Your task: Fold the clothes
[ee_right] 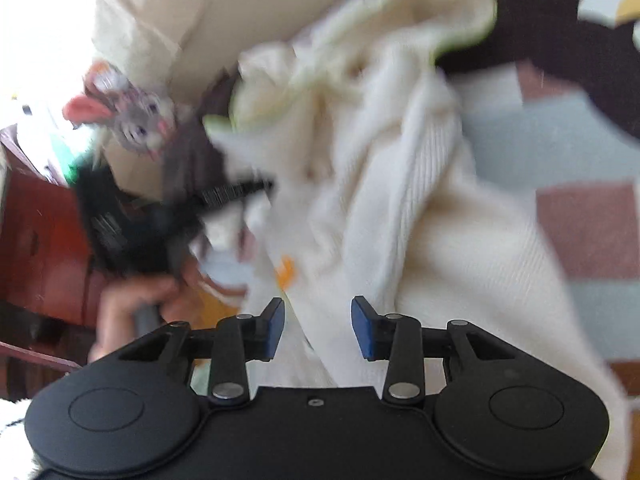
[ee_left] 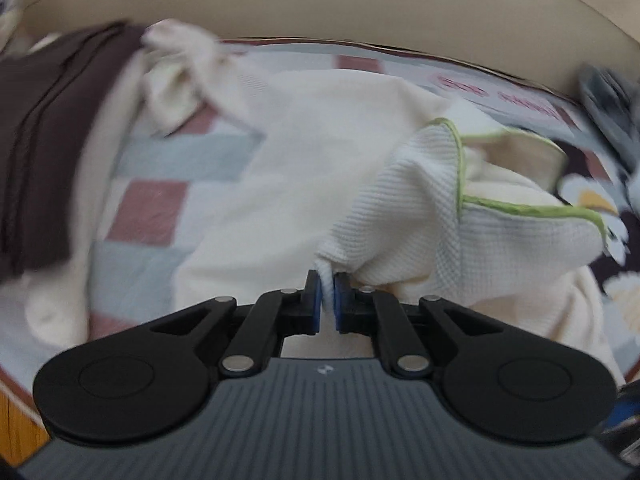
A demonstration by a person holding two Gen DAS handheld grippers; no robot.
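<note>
A cream ribbed garment with green trim lies bunched on a patchwork bedspread. My left gripper is shut on a pinched fold of its white edge, lifting it slightly. In the right wrist view the same cream garment is crumpled and blurred, spreading up and to the right. My right gripper is open just above the cloth, nothing between its blue pads. The left gripper body and a person's hand holding it appear blurred at the left.
A dark brown garment and a cream cloth heap lie at the left of the bed. A beige headboard runs behind. A dark flowered fabric sits at right. A grey plush toy and wooden furniture are at left.
</note>
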